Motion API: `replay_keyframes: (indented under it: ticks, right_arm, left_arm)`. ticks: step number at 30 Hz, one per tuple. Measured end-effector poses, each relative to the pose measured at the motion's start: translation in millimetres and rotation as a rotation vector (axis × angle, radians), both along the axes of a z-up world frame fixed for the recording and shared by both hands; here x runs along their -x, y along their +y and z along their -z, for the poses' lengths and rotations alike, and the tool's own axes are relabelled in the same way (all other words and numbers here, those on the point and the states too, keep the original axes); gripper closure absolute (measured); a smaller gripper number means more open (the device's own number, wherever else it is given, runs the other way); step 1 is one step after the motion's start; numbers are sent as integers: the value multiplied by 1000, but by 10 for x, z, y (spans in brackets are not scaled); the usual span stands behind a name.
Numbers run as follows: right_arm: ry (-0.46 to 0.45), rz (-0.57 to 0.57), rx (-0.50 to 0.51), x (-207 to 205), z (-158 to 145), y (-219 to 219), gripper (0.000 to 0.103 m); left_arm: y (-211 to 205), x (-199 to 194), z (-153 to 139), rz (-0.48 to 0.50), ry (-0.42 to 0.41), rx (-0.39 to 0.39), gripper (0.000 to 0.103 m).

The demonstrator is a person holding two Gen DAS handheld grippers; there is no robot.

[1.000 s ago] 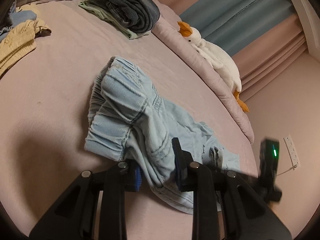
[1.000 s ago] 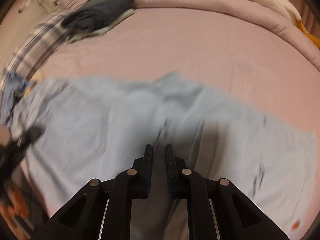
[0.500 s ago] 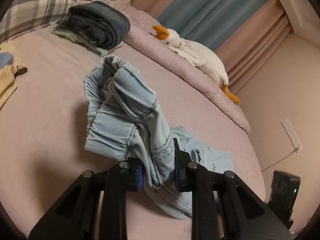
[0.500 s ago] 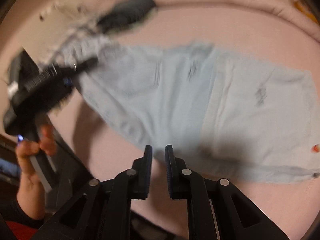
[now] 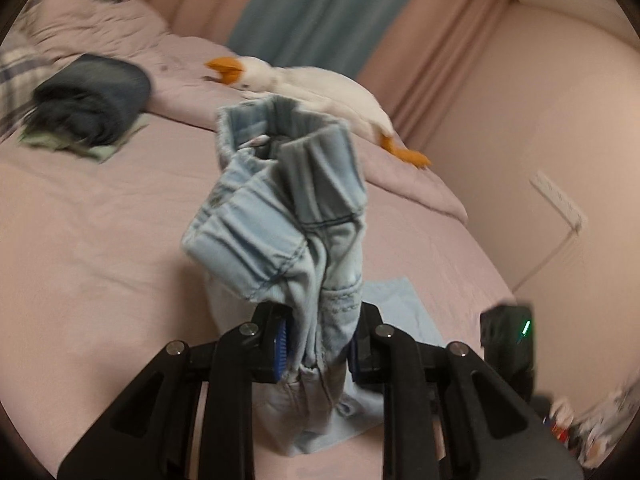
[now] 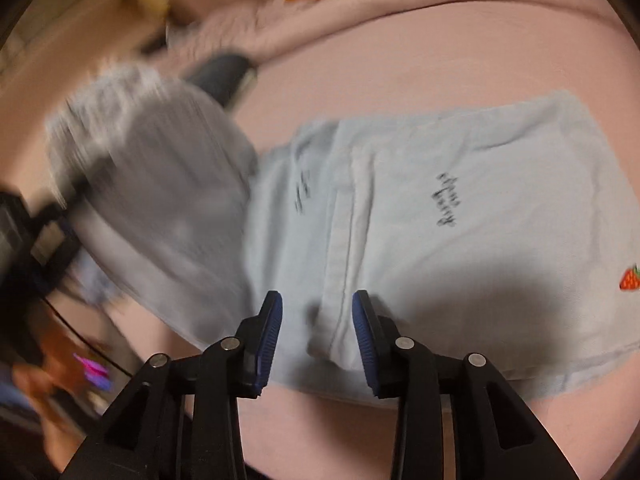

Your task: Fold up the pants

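Low in the frame, the left gripper (image 5: 318, 344) clamps the bunched waistband of the pale blue pants (image 5: 288, 216), lifted off the pink bed (image 5: 100, 240); the right gripper (image 6: 317, 320) has just been opening, nothing pinched, legs flat beneath it. Risk: the thick wad slips out and the fold collapses (no containers here). Upper left, far back, sits the dark folded pile (image 5: 90, 106).

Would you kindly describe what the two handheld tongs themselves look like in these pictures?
Both look alike. The left tongs and right tongs have matte black, angular linkage arms with triangular cut-outs, joined by round silver pivot pins. Each finger carries a ribbed blue pad on its inner face. No cables, markings or sleeves show on them.
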State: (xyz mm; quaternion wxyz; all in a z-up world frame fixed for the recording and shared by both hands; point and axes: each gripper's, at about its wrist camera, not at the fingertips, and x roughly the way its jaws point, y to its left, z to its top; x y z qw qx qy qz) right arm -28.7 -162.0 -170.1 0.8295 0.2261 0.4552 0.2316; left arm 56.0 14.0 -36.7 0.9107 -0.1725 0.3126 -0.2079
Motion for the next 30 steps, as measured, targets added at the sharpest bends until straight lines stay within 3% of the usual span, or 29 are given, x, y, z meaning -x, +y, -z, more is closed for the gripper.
replay_keyframes:
  ticks: [3,7,9,12,13,15,16,17,21,24,26,27,30]
  right_arm:
    - [-1,114,-310,48,50,-464,42]
    - [33,214,-584,157,283,-829,35]
    - [54,242,-685,144,386,-864,30]
    - [83,253,-750,86,413,-862,22]
    - [117,265,-733,1,431,-778,22]
    - [144,257,-708,-54,401,-690,22]
    - [151,239,-693,-63,358,-725,22]
    - [155,228,-689,-65,343,-683,21]
    - [169,229,-632,-81,277,-709,18]
    - [194,216,-502,-206,199,-595,21]
    - [194,195,-360,-229,123,-500,39]
    - [182,180,-297,-239,85,-460,53]
    - [136,142,-191,-264,32,-421,67]
  left_arm:
    - [-351,-27,53,69,-1,-77,82]
    - [-868,-64,276,207,35,-194,76]
    - [-1059,-78,438,243,68,-248,76]
    - [-1228,-78,640,300,115,-299,71]
    - [-1245,-52,673,317,123,-306,65]
    - [-1236,-20,691,338,134,-293,33]
    - [-1202,12,697,333,132,-285,13]
    - [-1170,39,694,310,122,-284,8]
    - [-957,104,667,284,126,-219,12]
    - [-696,211,624,224,127,-152,12]
    - [-522,300,635,179,144,-114,12]
    - [-426,356,640,155,151,-91,12]
    - [-178,415,692,82,177,-55,12]
